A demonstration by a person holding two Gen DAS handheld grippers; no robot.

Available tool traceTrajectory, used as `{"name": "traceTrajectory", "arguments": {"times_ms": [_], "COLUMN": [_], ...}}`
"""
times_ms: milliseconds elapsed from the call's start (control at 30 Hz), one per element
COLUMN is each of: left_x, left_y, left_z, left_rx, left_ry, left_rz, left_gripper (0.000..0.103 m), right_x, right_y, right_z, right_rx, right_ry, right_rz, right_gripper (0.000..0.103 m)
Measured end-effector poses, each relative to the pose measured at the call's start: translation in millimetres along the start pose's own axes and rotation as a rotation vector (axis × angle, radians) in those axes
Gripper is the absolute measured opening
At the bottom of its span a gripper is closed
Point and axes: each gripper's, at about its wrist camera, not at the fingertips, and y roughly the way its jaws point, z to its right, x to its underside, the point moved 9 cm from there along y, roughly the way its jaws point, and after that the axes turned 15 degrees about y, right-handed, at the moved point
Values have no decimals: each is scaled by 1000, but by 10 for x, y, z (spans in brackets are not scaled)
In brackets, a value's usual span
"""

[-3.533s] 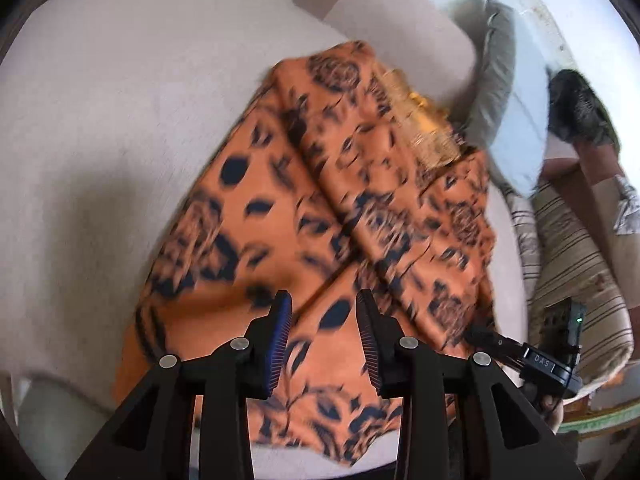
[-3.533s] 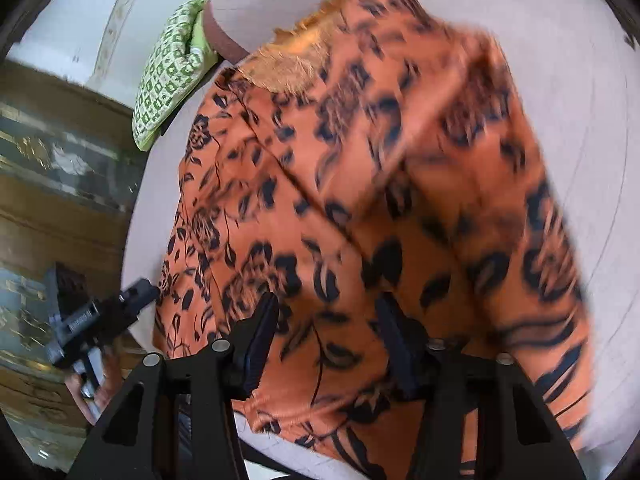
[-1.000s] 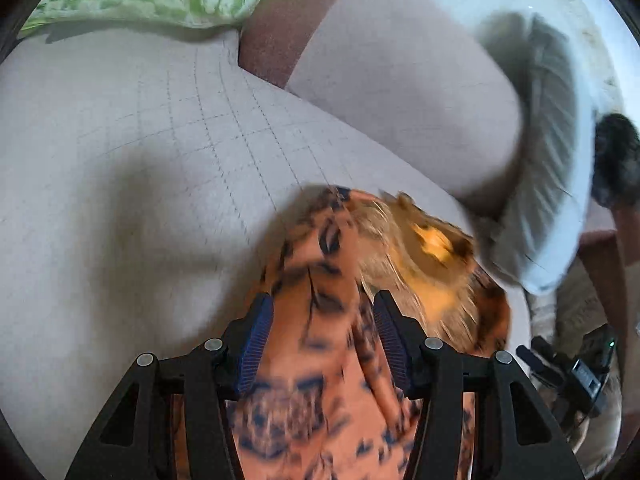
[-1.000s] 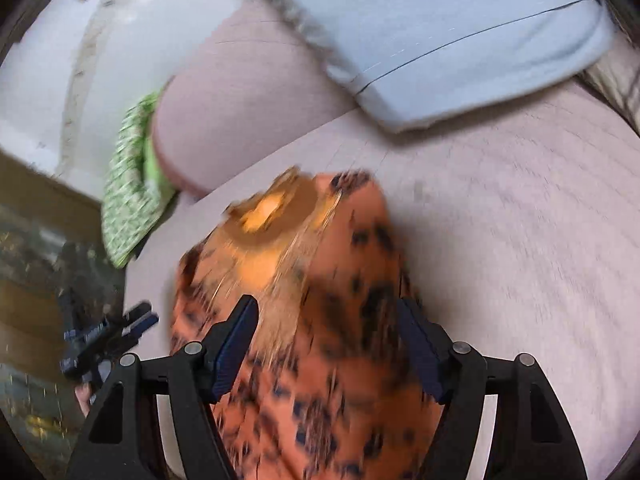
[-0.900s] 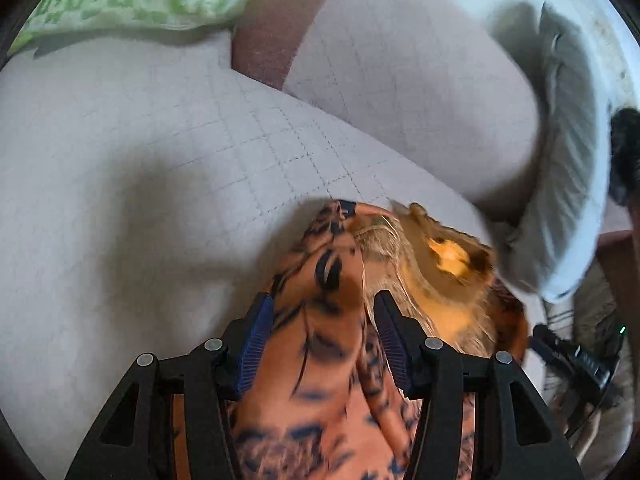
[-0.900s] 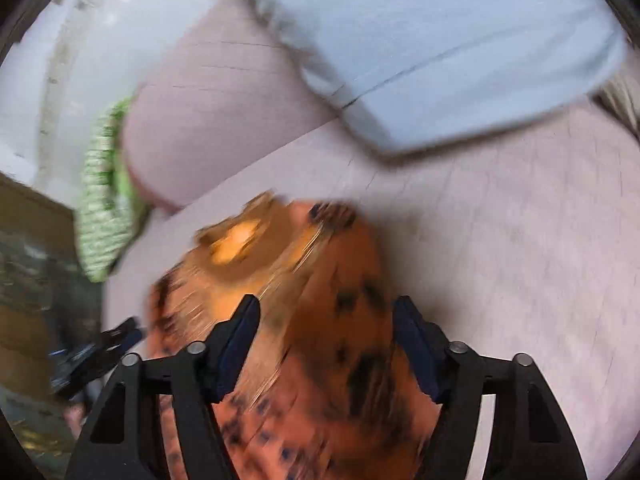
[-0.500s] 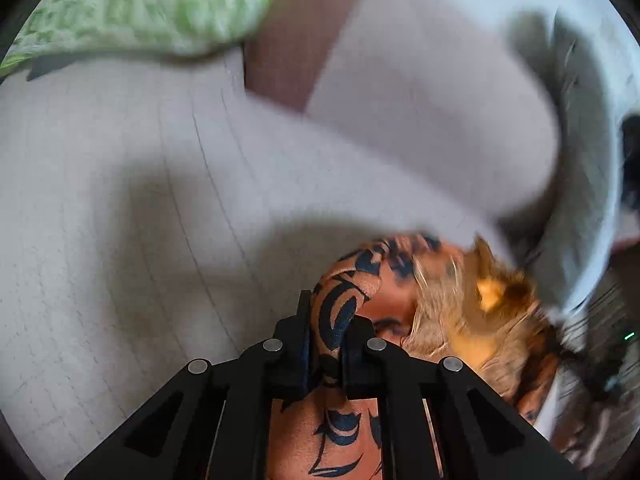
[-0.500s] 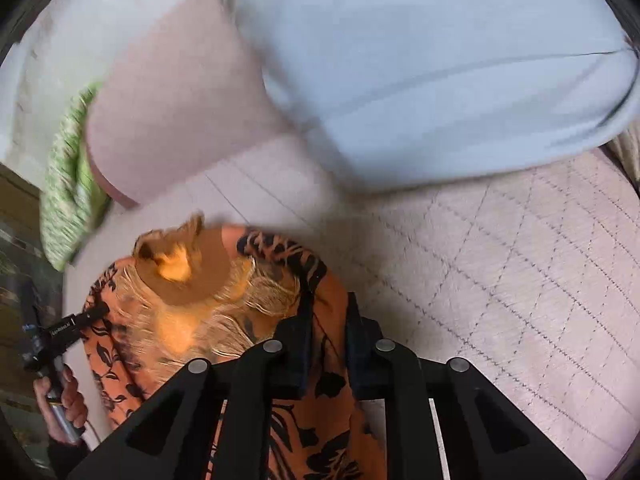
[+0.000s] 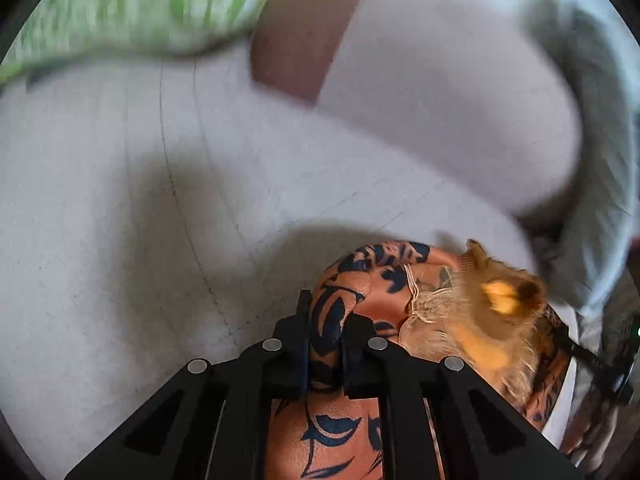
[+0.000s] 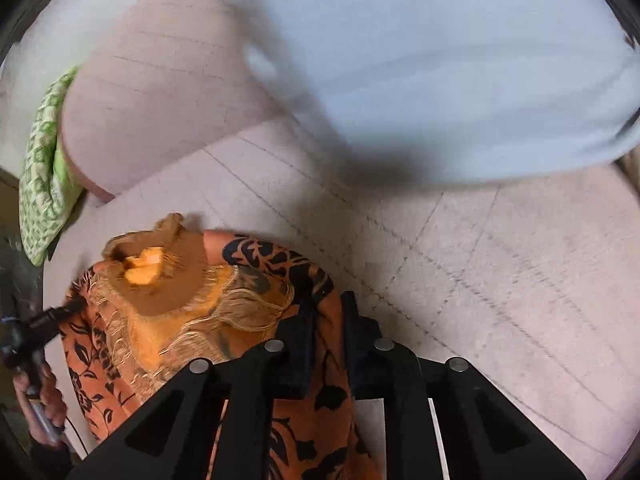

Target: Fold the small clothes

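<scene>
**Both grippers clamped on far corners of printed garment**

Pinched at both far corners: orange garment [image 9: 360, 280] with black floral print, spread on a pale quilted sofa seat [image 9: 120, 220]. Left gripper [image 9: 326, 332] closed tight on the cloth's left corner; right gripper [image 10: 326, 320] likewise pressed shut on the right corner. Between the two grips, a gold embroidered neckline [image 10: 180, 280], apparently facing up, though blurred. Long axis running back from the jaws toward the holder, the rest of the fabric trailing beneath both tools. Neither hand nearer than the other; next move likely a joint pull of this edge. Behind, a pale blue cushion [image 10: 440, 60] and a green patterned pillow [image 10: 44, 160].
</scene>
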Motion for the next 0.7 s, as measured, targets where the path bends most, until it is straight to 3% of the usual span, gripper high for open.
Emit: {"name": "traceTrajectory", "arguments": {"times_ms": [133, 267, 400, 500, 600, 700], "left_x": [81, 301, 1016, 1678, 2465, 3188], "left_y": [-612, -1332, -2020, -2441, -2593, -2315], "left_z": [-43, 19, 66, 68, 59, 9], "left_rx": [65, 81, 85, 109, 90, 52], "left_ry": [-38, 9, 2, -24, -41, -62], "left_rz": [100, 239, 322, 367, 327, 161], "left_gripper": [9, 9, 9, 9, 10, 11], "right_x": [125, 492, 1162, 1876, 2444, 2929], "right_y": [-667, -1389, -1979, -2379, -2335, -1958], "right_z": [-52, -75, 3, 255, 497, 883], "right_rx": [-65, -161, -248, -289, -284, -187], "right_ry": [-35, -62, -41, -7, 51, 109], "right_rz": [86, 163, 204, 232, 184, 109], "right_gripper": [12, 12, 11, 11, 11, 12]}}
